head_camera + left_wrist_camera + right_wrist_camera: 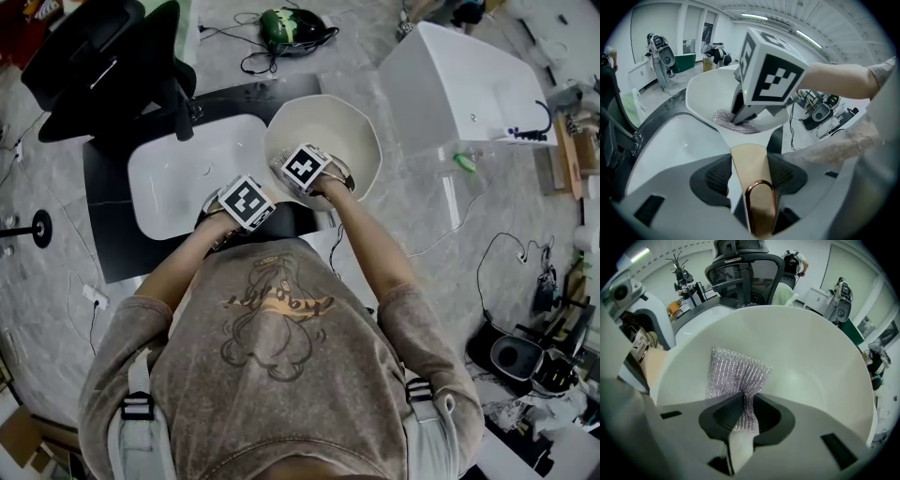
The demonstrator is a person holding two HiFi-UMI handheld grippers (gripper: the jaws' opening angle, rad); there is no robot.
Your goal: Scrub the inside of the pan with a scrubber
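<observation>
Our left gripper (749, 174), pointing steeply down, clamps the handle (749, 159) at the pan's (811, 362) near edge; our right gripper (740, 417), likewise pointing down, pinches the scrubber (736, 373) inside the pan.

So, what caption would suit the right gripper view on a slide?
The right gripper pinches a silvery mesh scrubber inside the white pan.

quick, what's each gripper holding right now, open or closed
Left gripper: jaws closed on the pan handle.
Right gripper: jaws closed on the scrubber, inside the pan.
</observation>
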